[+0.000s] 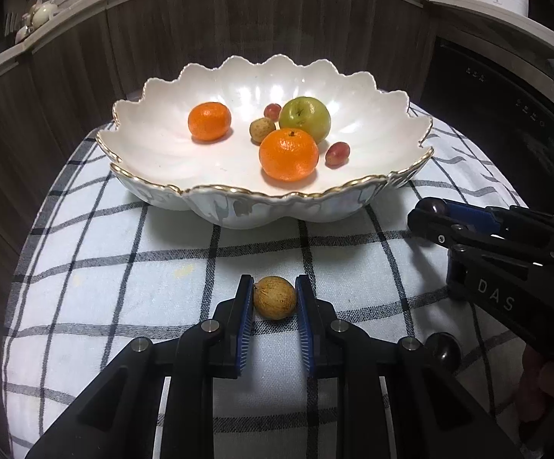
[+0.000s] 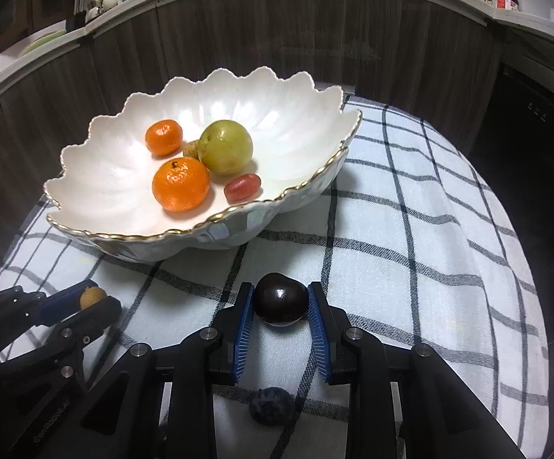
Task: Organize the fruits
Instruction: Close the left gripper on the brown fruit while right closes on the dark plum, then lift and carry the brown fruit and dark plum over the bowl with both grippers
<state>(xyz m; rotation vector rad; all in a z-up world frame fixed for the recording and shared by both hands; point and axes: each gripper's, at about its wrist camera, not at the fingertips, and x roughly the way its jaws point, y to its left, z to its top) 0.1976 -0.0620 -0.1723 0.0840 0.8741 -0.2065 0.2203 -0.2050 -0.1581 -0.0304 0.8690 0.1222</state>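
A white scalloped bowl (image 1: 154, 153) with a gold rim stands on a round table under a black-and-white checked cloth (image 1: 124, 267), toward the table's far edge; it holds 2 mandarins, one to the left (image 1: 209, 121) and one nearer the front (image 1: 288, 154), a green apple (image 1: 305, 119) touching the front mandarin, a small tan fruit (image 1: 262, 129) between apple and left mandarin, and 2 red grapes, one behind (image 1: 272, 110) and one at the right (image 1: 337, 154). Near the table's front edge the left gripper (image 1: 274, 298) pinches a brown longan (image 1: 274, 297), both blue pads against its sides, the fruit resting on the cloth; to its right, near the bowl's front rim, the right gripper (image 2: 281, 302) has its pads against a dark cherry (image 2: 281, 297), which also sits on the cloth; a dusky blueberry (image 2: 270, 405) lies on the cloth beneath that gripper, closer to the front edge. Wood-panelled cabinets (image 2: 277, 38) curve behind the table.
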